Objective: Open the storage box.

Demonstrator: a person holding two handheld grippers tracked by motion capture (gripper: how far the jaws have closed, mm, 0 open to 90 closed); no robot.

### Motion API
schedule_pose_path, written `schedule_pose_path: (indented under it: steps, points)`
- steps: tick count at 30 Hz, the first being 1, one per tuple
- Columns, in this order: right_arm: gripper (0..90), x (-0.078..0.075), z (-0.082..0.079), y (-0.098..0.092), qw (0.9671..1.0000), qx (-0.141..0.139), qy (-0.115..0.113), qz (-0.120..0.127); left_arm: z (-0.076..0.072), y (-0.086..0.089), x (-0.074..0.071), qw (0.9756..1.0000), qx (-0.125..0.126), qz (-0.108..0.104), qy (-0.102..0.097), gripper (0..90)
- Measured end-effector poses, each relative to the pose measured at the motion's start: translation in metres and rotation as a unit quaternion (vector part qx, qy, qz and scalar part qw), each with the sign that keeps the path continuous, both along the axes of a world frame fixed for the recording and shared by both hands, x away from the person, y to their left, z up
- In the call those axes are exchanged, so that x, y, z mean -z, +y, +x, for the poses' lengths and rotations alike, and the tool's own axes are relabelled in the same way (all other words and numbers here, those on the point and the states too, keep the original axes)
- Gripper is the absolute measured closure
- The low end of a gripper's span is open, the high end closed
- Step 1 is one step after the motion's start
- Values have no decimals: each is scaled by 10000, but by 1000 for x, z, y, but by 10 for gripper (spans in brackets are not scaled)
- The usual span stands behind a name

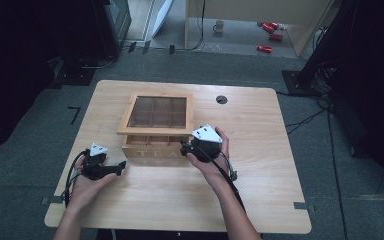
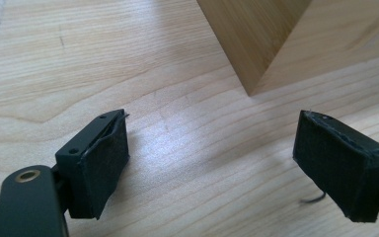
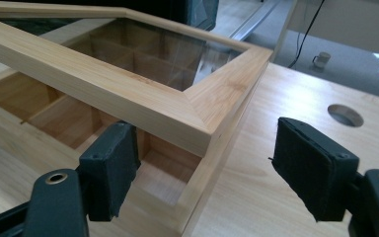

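A wooden tea box (image 1: 152,153) with "TEA" on its front stands mid-table. Its glass-paned lid (image 1: 155,131) is tilted up at the front, leaving a gap over the compartments. My right gripper (image 1: 184,148) is at the box's front right corner. In the right gripper view the right gripper (image 3: 207,163) is open: one finger (image 3: 111,165) sits under the raised lid (image 3: 128,91) inside the box (image 3: 10,138), the other outside the corner. My left gripper (image 1: 119,167) lies low on the table left of the box. It is open and empty (image 2: 212,148), facing the box's corner (image 2: 256,44).
The light wooden table (image 1: 180,200) has a round hole (image 1: 221,99) behind the box on the right. On the floor beyond stand a mug (image 1: 219,26) and some red cans (image 1: 265,48). Dark equipment flanks both sides.
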State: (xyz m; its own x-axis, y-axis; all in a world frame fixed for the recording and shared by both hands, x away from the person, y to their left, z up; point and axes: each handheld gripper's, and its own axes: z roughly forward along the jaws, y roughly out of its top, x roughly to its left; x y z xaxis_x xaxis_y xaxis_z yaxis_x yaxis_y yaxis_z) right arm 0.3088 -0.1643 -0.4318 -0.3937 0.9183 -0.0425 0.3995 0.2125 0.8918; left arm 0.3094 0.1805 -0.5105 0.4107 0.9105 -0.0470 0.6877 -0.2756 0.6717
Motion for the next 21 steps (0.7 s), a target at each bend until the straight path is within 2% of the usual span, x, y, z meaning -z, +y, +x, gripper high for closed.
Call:
schedule_pose_path:
  steps: [1, 2, 3, 4, 5, 6, 18, 21]
  points:
    - [256, -4, 2, 0, 10000, -15, -30, -14, -1, -2, 1, 9999, 24, 88, -63, 143]
    - [256, -4, 2, 0, 10000, -15, -30, -14, -1, -2, 1, 9999, 24, 88, -63, 142]
    - [256, -9, 3, 0, 10000, -18, -78, -15, -3, -3, 3, 9997, 56, 176, -168, 139]
    - [256, -9, 3, 0, 10000, -18, -78, -15, -3, -3, 3, 9997, 56, 176, -168, 139]
    - [257, -13, 5, 1, 9999, -23, -139, -23, -6, -4, 6, 9994, 52, 177, -306, 138]
    - [256, -15, 6, 1, 9999, -18, -167, -27, -6, -3, 7, 9992, 60, 167, -350, 139]
    - [257, -31, 23, 8, 9989, -37, -401, -242, -7, -2, 7, 9993, 22, 105, -349, 153]
    - [253, -36, 28, 8, 9988, -18, -469, -152, -7, -2, 7, 9993, 5, 100, -349, 158]
